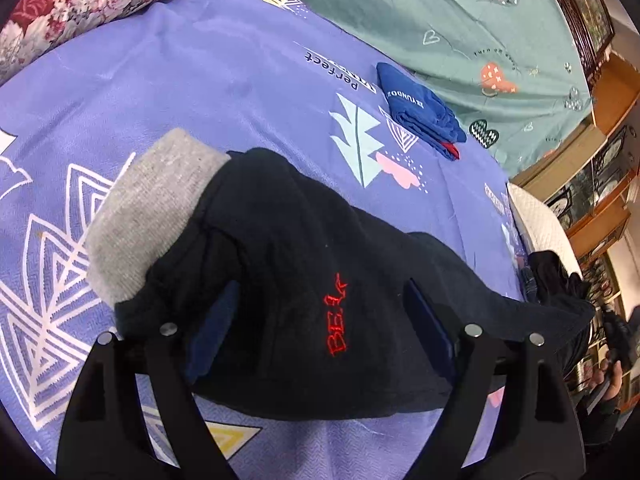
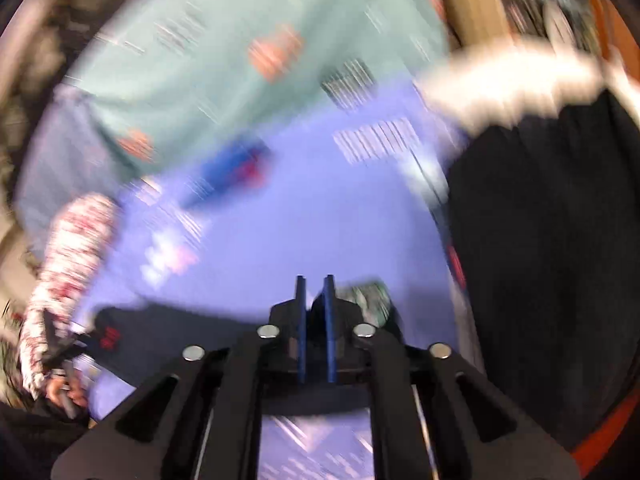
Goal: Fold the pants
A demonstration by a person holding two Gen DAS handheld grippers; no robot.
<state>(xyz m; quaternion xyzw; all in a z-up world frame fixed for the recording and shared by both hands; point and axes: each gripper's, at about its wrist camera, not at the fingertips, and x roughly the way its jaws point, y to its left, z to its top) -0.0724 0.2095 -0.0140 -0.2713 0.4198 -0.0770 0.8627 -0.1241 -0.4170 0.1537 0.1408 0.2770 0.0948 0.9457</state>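
Black pants with a grey waistband and red embroidered letters lie bunched on the purple bedsheet. My left gripper stands open over them, its blue-padded fingers wide apart on either side of the red lettering. The right wrist view is heavily blurred. There my right gripper has its jaws close together with dark cloth of the pants between them, near one end of the garment.
A folded blue garment lies further back on the sheet beside a teal patterned cover. A floral pillow sits at the far left. A dark clothes pile and wooden shelving are at the right.
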